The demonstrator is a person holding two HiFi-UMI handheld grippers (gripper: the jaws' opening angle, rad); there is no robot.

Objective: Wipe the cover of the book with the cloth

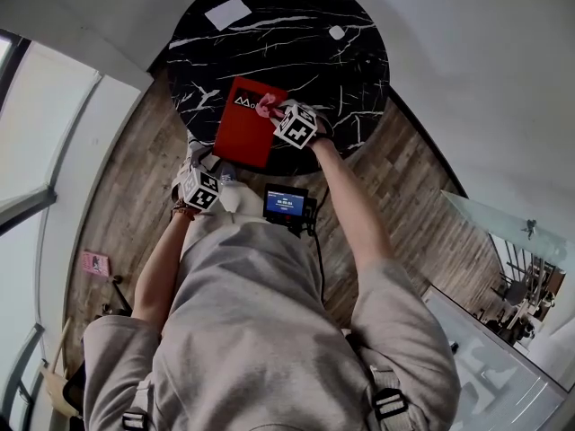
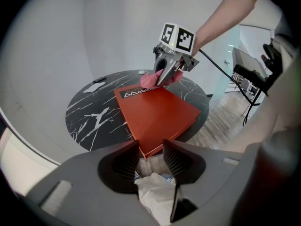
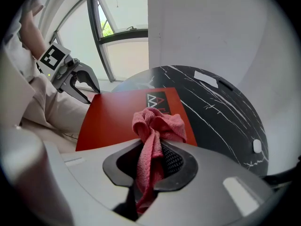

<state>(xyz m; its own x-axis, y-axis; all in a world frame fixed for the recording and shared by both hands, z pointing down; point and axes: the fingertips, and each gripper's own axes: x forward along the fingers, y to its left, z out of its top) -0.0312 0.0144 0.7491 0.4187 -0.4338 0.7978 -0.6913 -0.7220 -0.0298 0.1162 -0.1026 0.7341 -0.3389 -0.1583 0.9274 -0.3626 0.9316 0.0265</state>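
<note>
In the middle of the head view, the flat red book (image 1: 244, 133) hangs over the round black marble counter's (image 1: 296, 25) edge. The right gripper's (image 3: 151, 157) jaws pinch the pink cloth (image 3: 157, 124). The left gripper's (image 2: 151, 154) jaws stand wide by its corner, not holding it. A hard wipe could push the book off.

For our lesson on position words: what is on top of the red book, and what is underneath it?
On top: the pink cloth, held by the right gripper, sits by the white logo. Underneath: the black marble table; whatever the book covers cannot be seen.
</note>
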